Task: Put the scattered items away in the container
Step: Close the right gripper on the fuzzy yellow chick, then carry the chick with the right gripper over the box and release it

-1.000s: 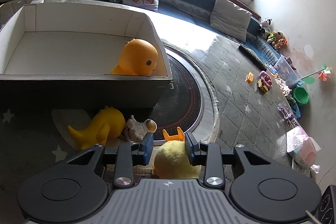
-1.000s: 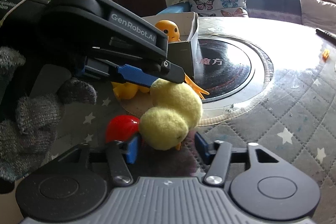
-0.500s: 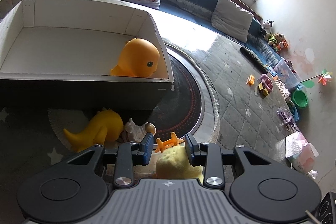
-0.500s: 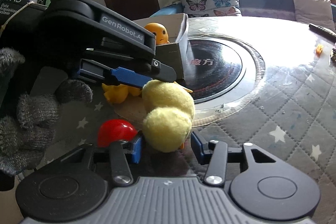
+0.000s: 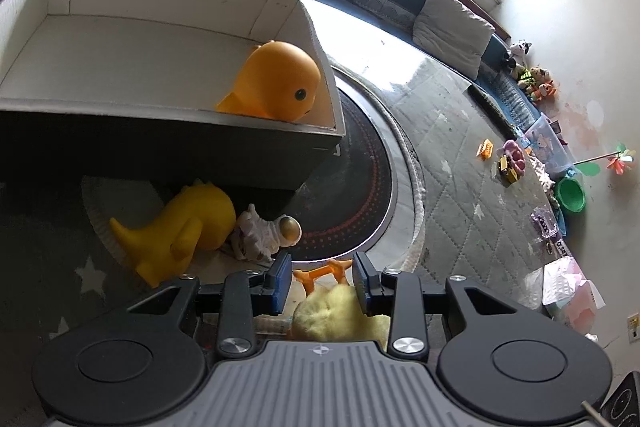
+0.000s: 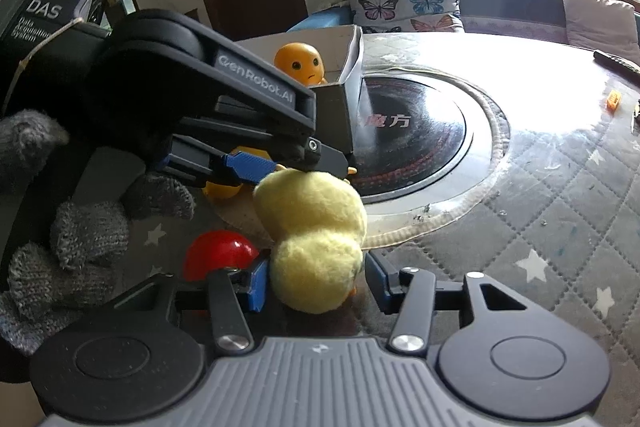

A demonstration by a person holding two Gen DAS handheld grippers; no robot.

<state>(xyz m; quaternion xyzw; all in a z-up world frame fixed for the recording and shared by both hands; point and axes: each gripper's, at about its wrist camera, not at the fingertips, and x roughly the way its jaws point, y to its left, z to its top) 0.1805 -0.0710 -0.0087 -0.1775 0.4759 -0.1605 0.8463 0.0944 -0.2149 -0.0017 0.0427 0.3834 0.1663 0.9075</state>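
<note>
**Operator:** Plush duck (image 5: 340, 311) first, from the left wrist. It lies on the star-patterned mat (image 5: 460, 187), low between the jaws of my left gripper (image 5: 320, 267), a little way off the container's (image 5: 160, 155) near right corner. Its orange feet poke out ahead of the pads.

**Observer:** Is it gripped?

**Operator:** I cannot tell. The jaws stand fairly wide and the fluffy body fills most of the gap. One pad meets the fluff, but the other may sit just clear. I'd judge the gripper is there to steady the toy.

**Observer:** Anything else around?

**Operator:** A yellow dinosaur (image 5: 180, 227) and an astronaut figure (image 5: 264, 233) lie by the container's front wall, not yet tidied. An orange toy (image 5: 276, 83) already sits in its right corner.

**Observer:** And the right wrist?

**Operator:** My right gripper (image 6: 316, 273) has just been closing, with the duck's (image 6: 316, 227) round lower lump between the jaws. Both pads now press into the plush. The left gripper (image 6: 296, 163) reaches across the upper lump from a gloved hand (image 6: 60, 247). A red ball (image 6: 216, 255) sits just beside my left pad, so I closed narrowly to leave it out.

**Observer:** How does the duck look?

**Operator:** Pale yellow, two soft fuzzy lumps. I'd guess it will squash under the pads.
</note>
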